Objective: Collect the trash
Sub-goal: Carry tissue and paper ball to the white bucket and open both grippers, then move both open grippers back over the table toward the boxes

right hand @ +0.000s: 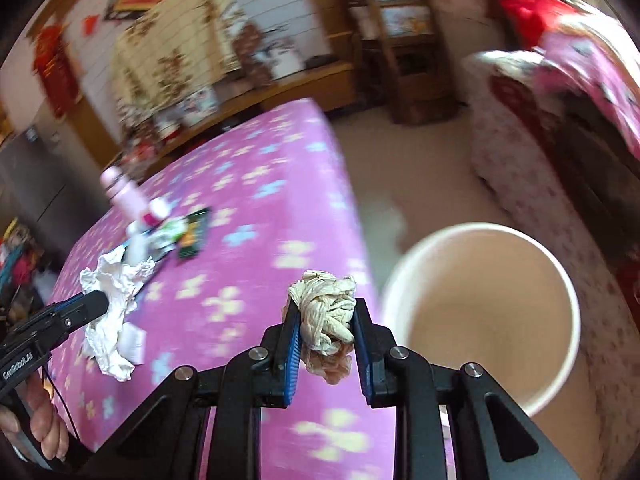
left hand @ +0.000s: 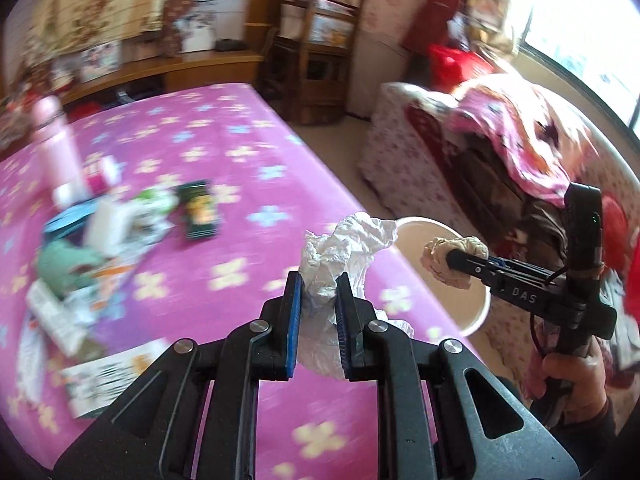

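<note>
My left gripper [left hand: 319, 280] is shut on a crumpled white tissue [left hand: 344, 246], held above the right edge of the table with the pink flowered cloth [left hand: 224, 148]. My right gripper [right hand: 326, 307] is shut on a crumpled beige tissue wad [right hand: 330, 312], just left of the rim of a round cream bin [right hand: 484, 316]. In the left wrist view the right gripper [left hand: 450, 258] holds its beige wad [left hand: 440, 258] over the bin [left hand: 452, 280]. The right wrist view shows the left gripper [right hand: 96, 302] with the white tissue [right hand: 112, 304] hanging from it over the table.
A blurred heap of packets, papers and a dark box [left hand: 198, 210] lies on the table's left, beside a pink bottle [left hand: 56, 140]. A sofa with floral cover [left hand: 472, 152] stands right of the bin. Wooden shelves [left hand: 316, 52] stand at the back. A hand [left hand: 572, 376] grips the right tool.
</note>
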Available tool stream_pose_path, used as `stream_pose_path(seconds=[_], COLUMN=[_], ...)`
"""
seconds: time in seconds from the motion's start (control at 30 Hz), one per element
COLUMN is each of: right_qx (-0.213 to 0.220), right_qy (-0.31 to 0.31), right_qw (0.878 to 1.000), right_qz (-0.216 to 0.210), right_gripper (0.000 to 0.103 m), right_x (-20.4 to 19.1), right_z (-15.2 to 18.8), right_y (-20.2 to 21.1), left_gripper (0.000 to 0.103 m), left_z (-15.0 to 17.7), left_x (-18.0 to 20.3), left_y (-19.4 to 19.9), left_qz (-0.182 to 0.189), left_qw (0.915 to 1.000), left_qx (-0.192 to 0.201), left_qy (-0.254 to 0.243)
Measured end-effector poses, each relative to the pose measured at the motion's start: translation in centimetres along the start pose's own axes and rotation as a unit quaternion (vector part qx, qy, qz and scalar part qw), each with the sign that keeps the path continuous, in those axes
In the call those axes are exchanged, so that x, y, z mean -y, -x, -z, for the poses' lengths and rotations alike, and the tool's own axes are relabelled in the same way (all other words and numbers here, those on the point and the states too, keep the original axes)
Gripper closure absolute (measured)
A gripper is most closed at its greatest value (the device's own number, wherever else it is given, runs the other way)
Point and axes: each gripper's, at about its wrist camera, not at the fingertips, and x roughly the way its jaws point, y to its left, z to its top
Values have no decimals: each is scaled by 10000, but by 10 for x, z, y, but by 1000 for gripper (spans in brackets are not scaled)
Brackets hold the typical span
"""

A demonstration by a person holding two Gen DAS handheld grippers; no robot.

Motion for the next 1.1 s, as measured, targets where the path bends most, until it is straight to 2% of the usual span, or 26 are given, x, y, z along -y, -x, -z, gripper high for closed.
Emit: stream_pose_path(seconds=[0.13, 0.3, 0.53, 0.57, 0.67, 0.7, 0.77, 0.83, 0.9, 1.1], right_qx=[23, 2, -66, -88, -39, 1, 42, 38, 21, -54], right_qy=[-258, -630, -918, -957, -1040, -1040, -1038, -1074, -1123, -1050], right_qw=[9989, 9965, 9917, 9907, 9882, 9881, 9881, 9881, 9886, 9903], right_qz=[384, 545, 896, 959, 1123, 1129, 1136, 1098, 999, 909], right_gripper=[80, 80, 80, 74, 43, 39, 38, 38, 38, 38], right_x=[44, 92, 132, 136, 141, 141, 142, 141, 139, 126], right_z=[6, 10, 17, 17, 17, 17, 17, 17, 19, 22], right_y=[6, 7, 0, -2, -6, -6, -6, -6, -6, -10], left_gripper=[89, 89, 89, 89, 88, 87, 80, 67, 62, 61], left_z=[-12, -24, -32, -32, -32, -32, -32, -31, -29, -20], left_x=[37, 73, 104, 107, 109, 110, 109, 106, 102, 92], left_y=[-33, -73, -115, -120, -127, -129, -133, -136, -135, -123], left_qz=[207, 371, 576, 594, 671, 728, 782, 853, 879, 574], left_qw=[9995, 9986, 9972, 9970, 9966, 9962, 9956, 9949, 9947, 9971], left_qx=[-141, -243, -370, -389, -393, -408, -467, -536, -540, -479], left_qy=[-169, -290, -313, -320, -282, -253, -201, -90, -15, -169])
